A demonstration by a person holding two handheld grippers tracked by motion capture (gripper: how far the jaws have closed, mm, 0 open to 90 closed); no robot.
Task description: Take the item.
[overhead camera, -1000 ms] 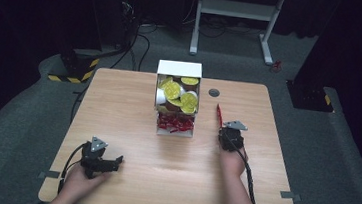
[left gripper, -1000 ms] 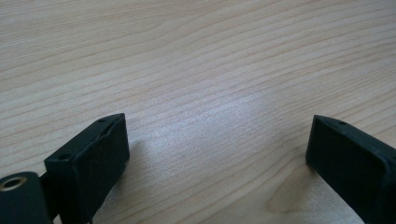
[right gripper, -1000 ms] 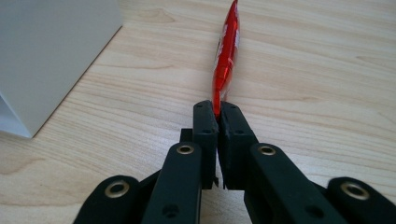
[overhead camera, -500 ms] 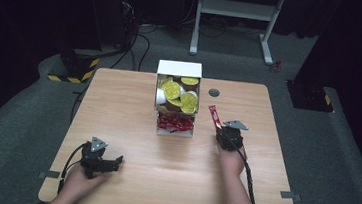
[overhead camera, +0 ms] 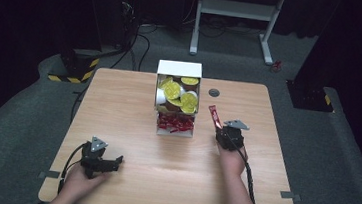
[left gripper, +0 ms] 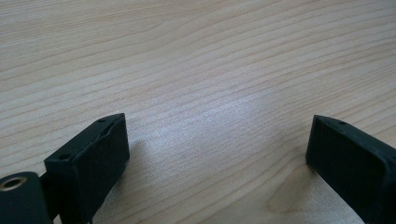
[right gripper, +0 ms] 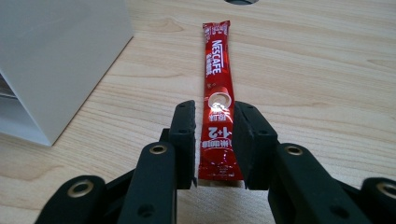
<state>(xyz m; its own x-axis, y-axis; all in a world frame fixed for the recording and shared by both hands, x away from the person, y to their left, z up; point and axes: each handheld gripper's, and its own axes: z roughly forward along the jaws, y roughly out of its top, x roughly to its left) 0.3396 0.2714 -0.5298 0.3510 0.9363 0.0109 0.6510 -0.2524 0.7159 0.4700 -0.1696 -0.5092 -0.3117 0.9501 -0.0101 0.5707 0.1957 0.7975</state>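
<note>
Slim red Nescafé coffee stick sachet [right gripper: 217, 100], sealed, white lettering, pinched near its lower end between black jaws, stretched lengthwise above the wooden counter [right gripper: 327, 84], beside a white box [right gripper: 56, 56]

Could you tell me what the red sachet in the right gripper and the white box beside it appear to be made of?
The red sachet looks like glossy plastic or foil film: it shows a bright glare spot and crimped ends. The white box appears matte, probably card or thin board, with flat, even walls.

Table [overhead camera: 131, 127] is lit fine from overhead, room around it goes nearly black, and the coffee stick [right gripper: 216, 100] has some glare.
</note>
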